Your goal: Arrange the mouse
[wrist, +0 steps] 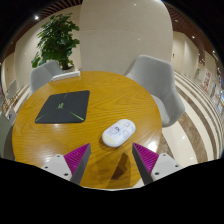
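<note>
A white computer mouse [118,132] lies on the round wooden table [95,90], just ahead of my fingers and a little toward the right one. A dark mouse mat [63,106] with a green mark lies flat on the table to the left of the mouse, apart from it. My gripper [112,160] is open and empty above the table's near part. Its magenta pads [76,155] stand wide apart, with bare wood between them.
Two grey chairs stand at the table, one at the far left [45,73] and one at the right [155,80]. A leafy potted plant [57,38] and a broad pale column [118,35] stand behind the table.
</note>
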`<move>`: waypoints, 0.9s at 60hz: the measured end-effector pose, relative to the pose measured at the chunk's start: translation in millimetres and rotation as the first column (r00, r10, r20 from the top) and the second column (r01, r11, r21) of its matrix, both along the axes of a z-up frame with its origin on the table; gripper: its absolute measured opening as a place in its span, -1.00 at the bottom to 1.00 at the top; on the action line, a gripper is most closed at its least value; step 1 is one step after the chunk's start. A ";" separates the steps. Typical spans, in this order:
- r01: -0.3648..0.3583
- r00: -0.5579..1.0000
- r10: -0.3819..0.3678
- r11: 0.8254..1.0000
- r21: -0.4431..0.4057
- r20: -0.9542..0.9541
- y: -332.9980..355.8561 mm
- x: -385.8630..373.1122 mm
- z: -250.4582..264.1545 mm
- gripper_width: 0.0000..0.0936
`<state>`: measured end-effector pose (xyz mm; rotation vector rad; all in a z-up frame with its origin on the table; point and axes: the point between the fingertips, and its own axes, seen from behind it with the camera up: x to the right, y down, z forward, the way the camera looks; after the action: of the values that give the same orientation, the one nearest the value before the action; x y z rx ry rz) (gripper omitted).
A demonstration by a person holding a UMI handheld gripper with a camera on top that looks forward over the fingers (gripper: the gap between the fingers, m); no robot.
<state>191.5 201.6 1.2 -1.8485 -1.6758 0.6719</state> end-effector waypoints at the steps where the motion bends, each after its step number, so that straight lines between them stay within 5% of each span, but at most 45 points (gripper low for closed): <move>1: 0.001 1.000 -0.001 1.000 0.002 0.000 0.5 -2.6 -1.3 0.86; 39: -0.023 1.000 0.023 1.000 -0.003 -0.012 -1.5 -75.8 -19.9 0.83; 49: -0.052 0.998 0.052 0.999 0.000 -0.021 -6.5 -86.9 -20.7 0.51; 54: -0.072 0.997 0.072 0.997 0.003 -0.020 -9.7 -90.5 -20.3 0.03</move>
<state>101.0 191.9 -19.1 -1.7808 -1.7361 0.7153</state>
